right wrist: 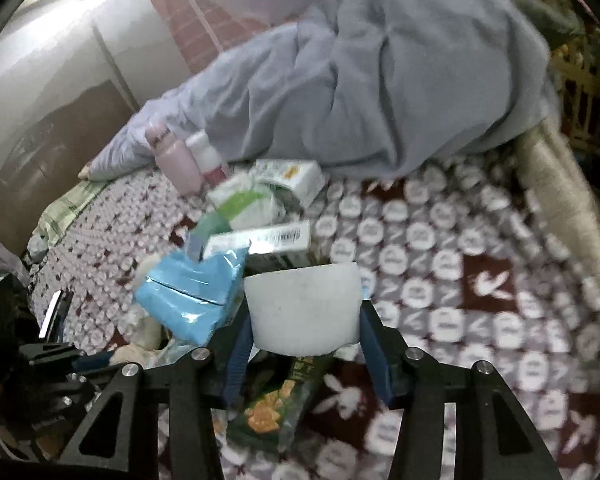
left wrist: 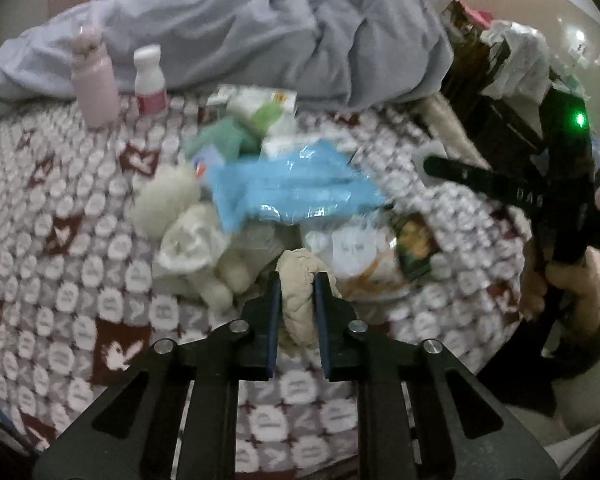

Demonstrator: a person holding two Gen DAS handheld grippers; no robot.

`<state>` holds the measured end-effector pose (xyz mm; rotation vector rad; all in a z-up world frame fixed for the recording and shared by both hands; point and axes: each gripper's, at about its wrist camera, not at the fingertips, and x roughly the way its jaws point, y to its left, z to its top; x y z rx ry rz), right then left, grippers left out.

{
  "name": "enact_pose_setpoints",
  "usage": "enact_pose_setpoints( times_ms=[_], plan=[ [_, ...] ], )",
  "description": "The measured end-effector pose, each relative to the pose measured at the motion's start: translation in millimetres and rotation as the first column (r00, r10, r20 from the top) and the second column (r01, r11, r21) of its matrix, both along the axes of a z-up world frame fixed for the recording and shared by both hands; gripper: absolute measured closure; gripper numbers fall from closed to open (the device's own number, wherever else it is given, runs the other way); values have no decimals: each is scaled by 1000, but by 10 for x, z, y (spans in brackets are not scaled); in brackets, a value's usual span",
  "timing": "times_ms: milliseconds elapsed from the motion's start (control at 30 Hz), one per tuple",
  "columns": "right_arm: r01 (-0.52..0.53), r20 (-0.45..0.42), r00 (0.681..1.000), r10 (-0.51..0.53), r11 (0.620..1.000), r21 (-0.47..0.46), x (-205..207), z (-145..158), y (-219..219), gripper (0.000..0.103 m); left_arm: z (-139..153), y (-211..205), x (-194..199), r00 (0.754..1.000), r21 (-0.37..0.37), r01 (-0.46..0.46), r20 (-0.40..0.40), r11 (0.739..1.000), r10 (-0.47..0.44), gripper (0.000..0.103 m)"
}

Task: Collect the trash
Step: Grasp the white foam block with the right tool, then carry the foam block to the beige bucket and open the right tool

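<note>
Nearest me, my left tool (left wrist: 296,292) was pinching a crumpled beige tissue wad (left wrist: 298,300) at the near edge of the trash heap, its pads pressed into the soft paper from both sides. My right tool (right wrist: 304,320) had its pads against the two sides of a white paper cup (right wrist: 302,304), which looked light and easy to crush; I judged it gripped, though the blur left the contact a little uncertain. Under the cup lay a dark green snack wrapper (right wrist: 276,408), flat on the patterned blanket (right wrist: 480,280). I took this as the pick-up step, with both hands loaded at once, so the next move called for lifting both pieces clear of the pile and carrying them to wherever the trash was being gathered; no bin showed in either view. Just beyond the tissue sat more white wads (left wrist: 188,240) and a shiny blue plastic packet (left wrist: 292,192), resting on top of the clutter. Farther on were white and green cartons (right wrist: 284,176), jumbled together. At the far left a pink bottle (left wrist: 94,84) and a small white bottle (left wrist: 150,80) stood upright, near each other, against the rumpled grey duvet (left wrist: 300,32).
</note>
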<state>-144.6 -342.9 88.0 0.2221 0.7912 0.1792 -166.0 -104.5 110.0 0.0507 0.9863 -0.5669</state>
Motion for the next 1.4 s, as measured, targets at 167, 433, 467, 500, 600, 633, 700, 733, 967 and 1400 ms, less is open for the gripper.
enact_pose_setpoints(
  times_ms=[167, 433, 467, 500, 600, 633, 700, 733, 967, 1400],
  plan=[
    [49, 36, 998, -48, 998, -28, -219, 221, -272, 54, 334, -304, -52, 997, -37, 58, 51, 998, -56, 89],
    [191, 34, 981, -190, 981, -41, -595, 330, -920, 54, 556, -1087, -32, 981, -118, 189, 71, 975, -182, 89],
    [208, 40, 978, -206, 977, -47, -645, 350, -994, 54, 566, -1205, -40, 977, -121, 205, 76, 971, -197, 89],
    [234, 47, 972, -231, 971, -57, -720, 381, -1098, 54, 573, -1306, -50, 974, -127, 220, 76, 967, -211, 89],
    [296, 53, 955, -293, 953, -63, -904, 435, -1387, 54, 569, -1663, -78, 964, -141, 264, 68, 954, -257, 89],
    [317, 51, 948, -315, 946, -61, -967, 444, -1487, 54, 568, -1787, -97, 960, -136, 280, 73, 950, -272, 89],
    [375, 51, 927, -373, 925, -57, -1119, 461, -1746, 54, 584, -2049, -161, 946, -128, 322, 84, 938, -313, 89],
    [401, 51, 916, -398, 914, -57, -1190, 461, -1847, 54, 586, -2172, -187, 939, -130, 341, 85, 931, -332, 89],
    [564, -3, 824, -567, 819, -104, -1671, 277, -2598, 54, 578, -3116, -413, 885, -157, 466, 91, 871, -457, 89],
    [724, -68, 672, -738, 673, -148, -2187, -92, -3456, 40, 252, -4397, -641, 813, -203, 570, 0, 796, -582, 85]
  ],
)
